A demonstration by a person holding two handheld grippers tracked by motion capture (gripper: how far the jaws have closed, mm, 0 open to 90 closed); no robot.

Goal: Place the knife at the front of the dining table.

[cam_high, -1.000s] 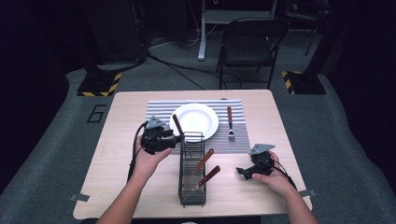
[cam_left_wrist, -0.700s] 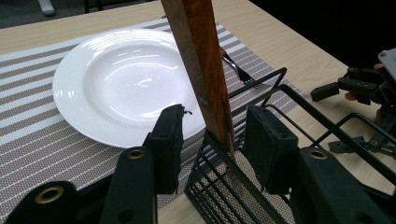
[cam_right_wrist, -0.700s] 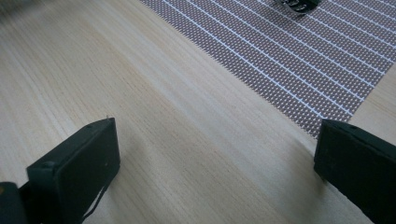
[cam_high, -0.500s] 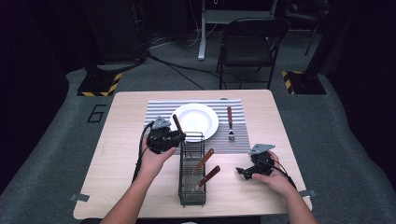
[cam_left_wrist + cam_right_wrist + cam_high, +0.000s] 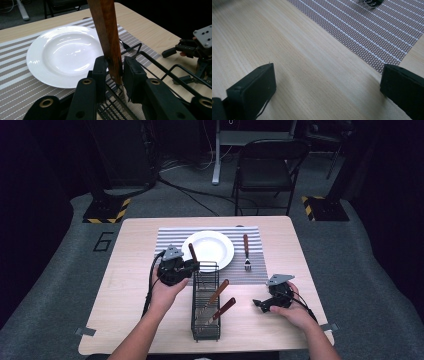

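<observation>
Wood handle (image 5: 107,37), glossy plate (image 5: 62,53), woven placemat (image 5: 372,30).

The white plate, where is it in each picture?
High view: the white plate sits on the striped placemat at the table's far middle, just beyond the left gripper.
Left gripper view: it lies at left and centre, behind the brown wooden handle that the jaws clamp.
Right gripper view: not in it.
Shared landmark: the striped placemat, in all three views.

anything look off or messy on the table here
Nothing stands out. The plate sits square on the striped mat, the fork lies straight beside it, and the wire caddy stands upright with two wooden-handled utensils leaning inside.
</observation>
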